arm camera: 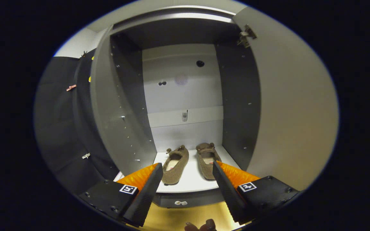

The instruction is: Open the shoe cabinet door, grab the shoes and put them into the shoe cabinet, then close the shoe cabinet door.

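Two brown slipper shoes stand side by side on the white bottom shelf (188, 179) of the shoe cabinet, the left shoe (175, 164) and the right shoe (207, 159), toes toward the back. Both cabinet doors stand open: the left door (114, 106) and the right door (294, 109). My gripper (188, 168) is open just in front of the cabinet, with nothing between its fingers. The left finger (146, 189) and right finger (226, 187) frame the two shoes, which lie just beyond the tips.
The cabinet's dark side walls (239, 102) and light back panel (183, 93) enclose the compartment. A hinge (246, 34) sticks out at the top of the right door. Yellowish floor (185, 218) lies below the cabinet front, with a brown thing (204, 226) on it.
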`<action>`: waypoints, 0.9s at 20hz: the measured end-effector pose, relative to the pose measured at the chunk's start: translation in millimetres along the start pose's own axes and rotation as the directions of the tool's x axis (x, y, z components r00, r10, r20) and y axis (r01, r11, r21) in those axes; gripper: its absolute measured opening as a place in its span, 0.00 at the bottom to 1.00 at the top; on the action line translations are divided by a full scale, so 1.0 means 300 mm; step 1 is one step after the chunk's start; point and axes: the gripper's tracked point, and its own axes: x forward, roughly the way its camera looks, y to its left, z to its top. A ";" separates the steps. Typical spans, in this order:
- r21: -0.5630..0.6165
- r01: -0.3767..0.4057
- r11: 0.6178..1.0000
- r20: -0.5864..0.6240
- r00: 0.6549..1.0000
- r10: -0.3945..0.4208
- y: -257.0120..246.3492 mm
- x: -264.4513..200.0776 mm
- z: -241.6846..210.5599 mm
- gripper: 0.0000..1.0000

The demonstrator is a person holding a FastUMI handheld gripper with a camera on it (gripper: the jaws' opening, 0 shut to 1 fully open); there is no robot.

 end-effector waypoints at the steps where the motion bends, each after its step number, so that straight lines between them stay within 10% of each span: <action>1: -0.006 -0.003 1.000 0.004 1.000 0.003 -0.005 -0.055 -0.001 0.98; 18: -0.006 -0.179 0.984 0.070 0.981 0.179 -0.256 -0.866 -0.048 0.98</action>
